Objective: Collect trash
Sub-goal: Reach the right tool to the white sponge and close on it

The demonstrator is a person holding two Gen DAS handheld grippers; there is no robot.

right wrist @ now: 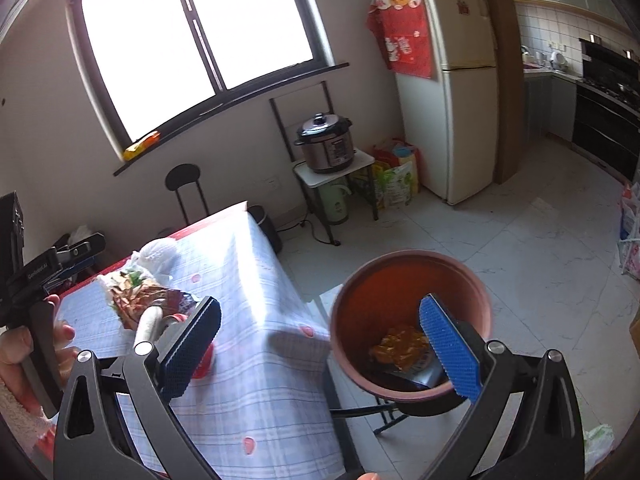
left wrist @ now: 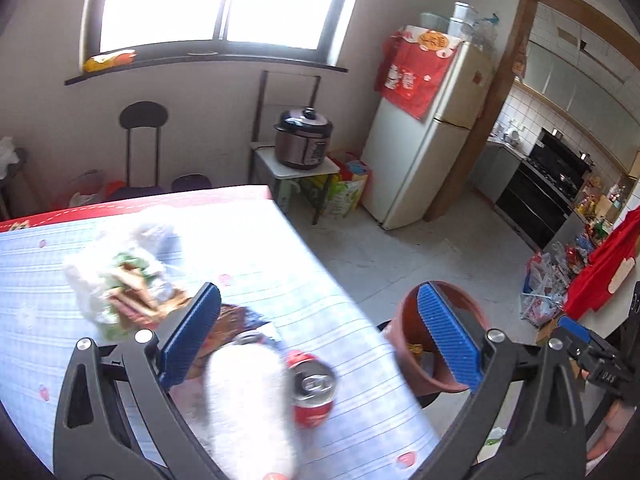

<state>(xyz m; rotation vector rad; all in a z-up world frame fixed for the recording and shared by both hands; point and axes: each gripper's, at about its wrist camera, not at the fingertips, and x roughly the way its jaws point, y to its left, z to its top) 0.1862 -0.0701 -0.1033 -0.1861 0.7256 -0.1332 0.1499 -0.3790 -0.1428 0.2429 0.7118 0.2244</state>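
Observation:
My left gripper (left wrist: 320,336) stands open over the table (left wrist: 280,248), nothing pressed by its blue pads. Below the jaws a blurred white cylinder (left wrist: 248,408) sits beside a red drink can (left wrist: 312,388). A clear plastic bag of wrappers (left wrist: 120,280) lies further back on the cloth. My right gripper (right wrist: 320,346) is open too, hanging over a terracotta pot (right wrist: 380,288) that stands on a stool off the table's right edge. An orange wrapper (right wrist: 400,348) lies in the pot. The can (right wrist: 204,364) is partly hidden behind the right gripper's left finger.
A hand (right wrist: 24,344) holds the left gripper at the table's near left. A fridge (right wrist: 460,100), a pressure cooker (right wrist: 328,144) on a small stand and a black chair (right wrist: 188,188) line the far wall. Bags (left wrist: 548,284) sit on the tiled floor at the right.

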